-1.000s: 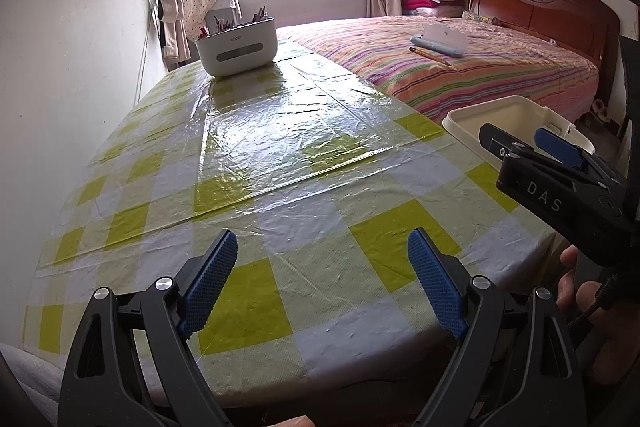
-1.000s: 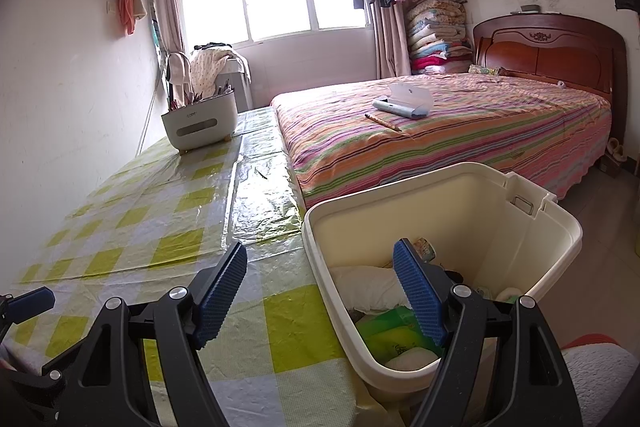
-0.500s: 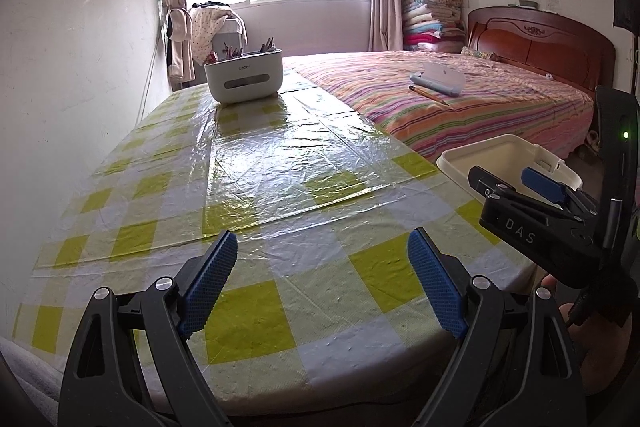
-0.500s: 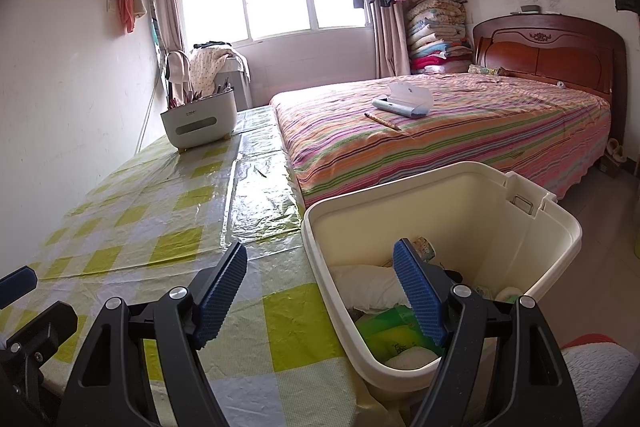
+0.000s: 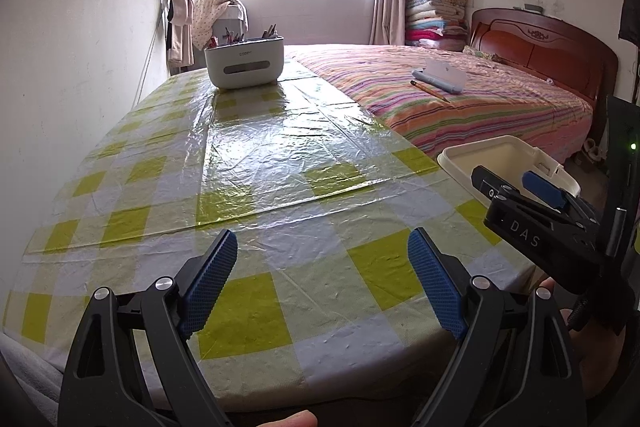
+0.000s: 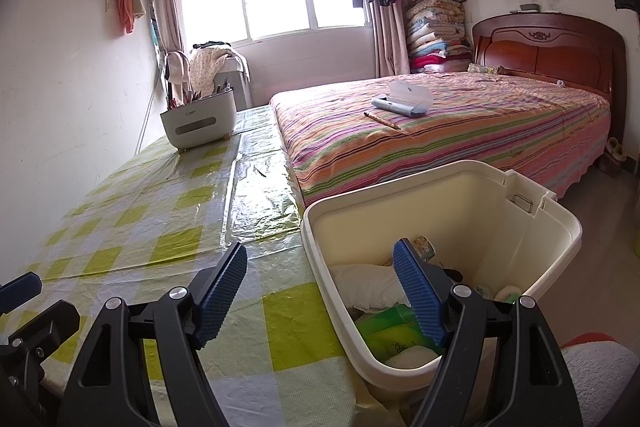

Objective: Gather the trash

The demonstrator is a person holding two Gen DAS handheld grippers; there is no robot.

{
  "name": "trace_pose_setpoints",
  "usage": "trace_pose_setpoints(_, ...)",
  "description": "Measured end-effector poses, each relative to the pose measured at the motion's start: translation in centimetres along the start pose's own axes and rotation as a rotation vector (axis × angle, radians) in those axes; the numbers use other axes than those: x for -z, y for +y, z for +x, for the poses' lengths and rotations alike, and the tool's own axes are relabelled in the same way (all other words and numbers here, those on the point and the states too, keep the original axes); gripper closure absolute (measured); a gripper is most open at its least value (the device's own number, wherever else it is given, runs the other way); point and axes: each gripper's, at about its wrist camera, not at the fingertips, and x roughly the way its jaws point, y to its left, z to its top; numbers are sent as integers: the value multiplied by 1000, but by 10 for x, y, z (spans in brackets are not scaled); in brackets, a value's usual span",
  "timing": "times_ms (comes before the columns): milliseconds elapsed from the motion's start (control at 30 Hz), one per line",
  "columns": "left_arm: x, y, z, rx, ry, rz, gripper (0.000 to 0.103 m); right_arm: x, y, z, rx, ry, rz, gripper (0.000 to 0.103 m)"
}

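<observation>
A cream plastic bin [image 6: 532, 227] stands off the table's right edge; inside lie a white wad [image 6: 360, 287], a green packet [image 6: 384, 331] and a small can [image 6: 424, 247]. Its rim [image 5: 480, 147] also shows in the left wrist view. My right gripper [image 6: 320, 291] is open with nothing between its blue pads, one finger over the tablecloth, the other over the bin. My left gripper [image 5: 322, 279] hovers open and empty above the green-checked tablecloth [image 5: 256, 187]. The right gripper's body [image 5: 536, 223] appears at the right of the left wrist view.
A white organiser with pens [image 5: 245, 66] stands at the table's far end. A bed with a striped cover [image 6: 460, 131] borders the table, with a case and a pencil [image 6: 382, 120] on it. The wall runs along the table's left side.
The left wrist view has tilted up and rolled slightly, so more of the window and hanging clothes shows. The right gripper has kept still.
</observation>
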Motion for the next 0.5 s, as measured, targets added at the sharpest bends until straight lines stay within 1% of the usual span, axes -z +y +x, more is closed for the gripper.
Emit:
trace_pose_setpoints(200, 1, -1, 3, -8, 11, 10, 17, 1, -1, 0, -1, 1, -1, 29)
trace_pose_setpoints(500, 2, 1, 6, -1, 32, -5, 17, 1, -2, 1, 0, 3, -1, 29)
